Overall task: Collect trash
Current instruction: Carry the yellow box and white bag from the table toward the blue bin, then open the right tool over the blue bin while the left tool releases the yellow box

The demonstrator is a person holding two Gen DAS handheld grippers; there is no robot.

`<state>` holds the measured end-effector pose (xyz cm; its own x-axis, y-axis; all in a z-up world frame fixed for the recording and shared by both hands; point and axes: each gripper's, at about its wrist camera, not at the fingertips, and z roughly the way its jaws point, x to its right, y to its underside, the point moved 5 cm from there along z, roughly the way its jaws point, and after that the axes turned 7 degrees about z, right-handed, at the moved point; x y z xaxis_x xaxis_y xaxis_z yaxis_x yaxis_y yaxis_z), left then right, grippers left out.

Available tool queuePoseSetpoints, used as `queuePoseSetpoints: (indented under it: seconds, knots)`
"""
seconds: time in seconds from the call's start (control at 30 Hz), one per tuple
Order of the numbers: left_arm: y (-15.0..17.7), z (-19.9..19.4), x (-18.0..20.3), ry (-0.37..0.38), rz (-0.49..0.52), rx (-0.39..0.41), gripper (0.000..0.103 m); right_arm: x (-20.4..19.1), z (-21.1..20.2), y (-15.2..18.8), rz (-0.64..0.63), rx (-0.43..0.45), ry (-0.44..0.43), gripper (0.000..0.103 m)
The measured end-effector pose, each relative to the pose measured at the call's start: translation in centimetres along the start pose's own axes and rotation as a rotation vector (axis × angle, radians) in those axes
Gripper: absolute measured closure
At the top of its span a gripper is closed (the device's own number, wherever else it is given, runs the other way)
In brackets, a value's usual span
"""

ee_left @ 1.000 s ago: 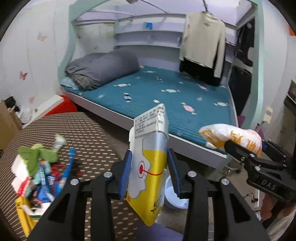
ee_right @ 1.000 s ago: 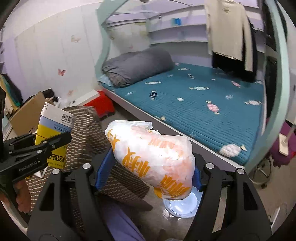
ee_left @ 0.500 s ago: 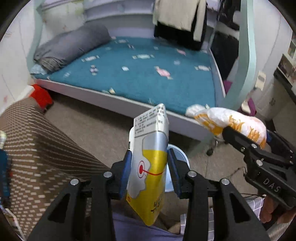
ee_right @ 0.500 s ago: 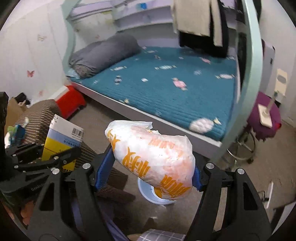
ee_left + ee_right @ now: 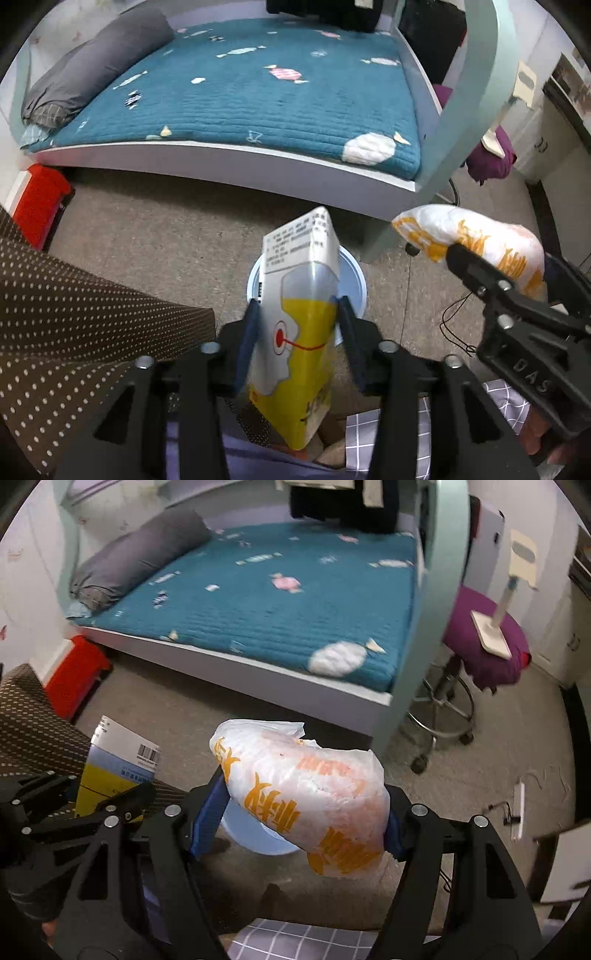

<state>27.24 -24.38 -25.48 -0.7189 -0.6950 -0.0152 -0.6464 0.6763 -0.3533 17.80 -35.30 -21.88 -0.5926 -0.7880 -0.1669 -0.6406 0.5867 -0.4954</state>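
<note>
Both views tipped down since a moment ago — bed [image 5: 266, 99] higher in frame, floor and a pale blue bin [image 5: 351, 284] now in sight. Left hand-held gripper [image 5: 299, 354] opening, its blue pads just off the sides of the yellow-and-white carton [image 5: 295, 332], which sits tilted between them right above the bin. Right hand-held gripper [image 5: 295, 819] clamped on a crumpled white bag with orange print [image 5: 306, 794], also over the bin's rim [image 5: 255, 834]. Bin contents hidden behind the carton and bag (cannot tell what is inside). Brown dotted counter [image 5: 74, 321] at the left edge.
</note>
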Motion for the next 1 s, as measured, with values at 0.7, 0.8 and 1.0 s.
queuePoseSetpoints:
  seconds: [0.7,0.8,1.0]
  knots:
    - [1.9,-0.3,-6.1,-0.063,-0.142,-0.002,0.045,-4.4,2.1,-0.1,-0.095,-0.054,-0.028,0.018]
    - [2.3,-0.8,-7.1,-0.073,-0.171,0.007,0.045,-4.4,2.7,0.1,-0.073,-0.072,-0.010,0.007]
    - [2.8,-0.6,-7.5,-0.087,-0.180,0.000,0.044,-4.5,3.4,1.6,-0.086,-0.118,-0.011,0.007]
